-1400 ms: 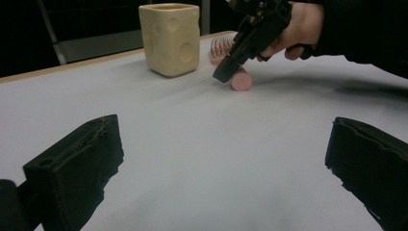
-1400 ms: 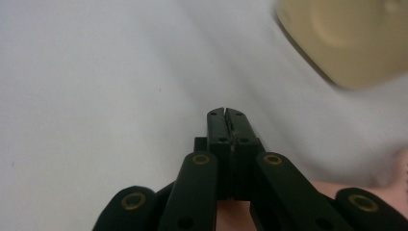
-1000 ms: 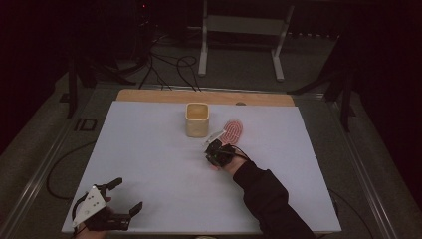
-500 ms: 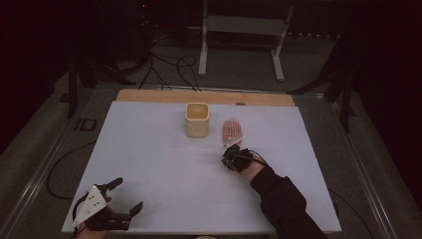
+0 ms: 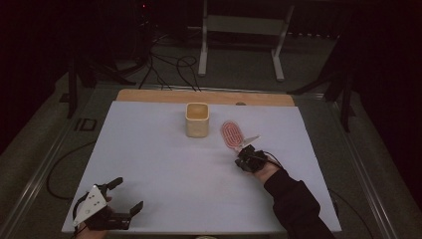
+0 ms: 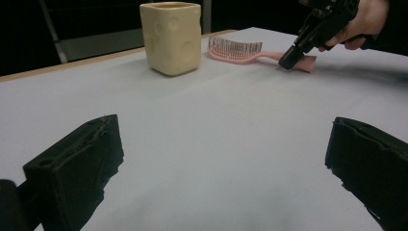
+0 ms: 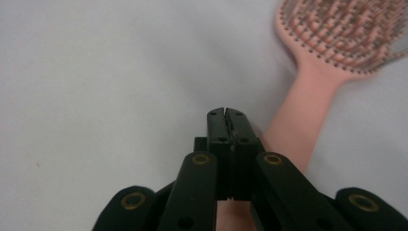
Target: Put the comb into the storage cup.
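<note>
Your right gripper [image 5: 247,155] sits w/ its jaws pressed together, nothing between them, tips down at the handle end of the pink hairbrush [image 5: 232,133]. In the right gripper view the closed tips [image 7: 226,115] lie just beside the handle, on its left; can't tell if they touch it. Your left gripper [image 5: 115,195] is at the near left corner of the white tabletop [image 5: 149,164], jaws wide apart, holding nothing, well apart from everything else.

Around the brush: one cream square cup [image 5: 197,119] stands upright just left of the bristle head, toward the far edge, near but not touching. It sits beside the brush, not between the right gripper and the handle, so the approach from your side is open. Beyond the far edge there's a strip of bare wood [image 5: 149,95], then cables on the floor [image 5: 169,64] and a metal stand [image 5: 241,45].

Count: 1 brush, 1 cup, 2 grippers.

Brush lies flat, bristles up, right of centre on the tabletop. Long axis runs roughly near-to-far w/ a slight slant: the head points at the far edge, the handle points back toward the near right corner and your right hand [image 5: 263,172]. In the left gripper view the brush [image 6: 240,50] lies right of the cup [image 6: 172,36], handle under the other gripper's tips [image 6: 288,60].
</note>
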A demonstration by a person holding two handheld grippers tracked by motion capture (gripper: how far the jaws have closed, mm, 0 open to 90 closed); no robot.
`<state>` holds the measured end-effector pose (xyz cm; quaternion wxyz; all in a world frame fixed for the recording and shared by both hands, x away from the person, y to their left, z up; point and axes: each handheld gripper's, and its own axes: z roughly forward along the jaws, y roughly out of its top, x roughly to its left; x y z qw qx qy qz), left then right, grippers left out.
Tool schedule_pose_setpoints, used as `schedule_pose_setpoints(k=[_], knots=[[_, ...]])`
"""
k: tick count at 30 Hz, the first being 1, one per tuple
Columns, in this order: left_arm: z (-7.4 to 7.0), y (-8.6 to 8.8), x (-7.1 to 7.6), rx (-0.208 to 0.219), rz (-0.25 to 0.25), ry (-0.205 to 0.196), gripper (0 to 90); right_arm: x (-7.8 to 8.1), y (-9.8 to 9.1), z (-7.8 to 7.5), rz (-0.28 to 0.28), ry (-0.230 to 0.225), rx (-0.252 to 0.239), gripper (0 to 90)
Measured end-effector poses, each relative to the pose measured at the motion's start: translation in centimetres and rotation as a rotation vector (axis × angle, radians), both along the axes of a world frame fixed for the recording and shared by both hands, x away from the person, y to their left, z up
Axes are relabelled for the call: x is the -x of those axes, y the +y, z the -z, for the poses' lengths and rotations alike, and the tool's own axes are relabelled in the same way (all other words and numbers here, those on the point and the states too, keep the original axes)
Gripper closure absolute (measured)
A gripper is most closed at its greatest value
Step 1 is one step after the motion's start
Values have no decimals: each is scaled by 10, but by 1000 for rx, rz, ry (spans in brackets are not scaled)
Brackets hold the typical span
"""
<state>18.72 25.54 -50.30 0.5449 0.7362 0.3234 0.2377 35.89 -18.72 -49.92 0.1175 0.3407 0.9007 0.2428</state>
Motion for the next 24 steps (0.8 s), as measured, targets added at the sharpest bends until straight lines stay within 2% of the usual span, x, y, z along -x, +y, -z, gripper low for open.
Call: schedule_pose_setpoints(k=[9,19,24], knots=[[0,0,0,6,-2,1,4,-1,-17,-2,22,-1,14,900],[0,0,-1,2,0,0,4,-6,-40,-3,69,-7,4,900],[0,0,-1,-1,0,0,4,-4,-41,-4,59,-15,3,900]])
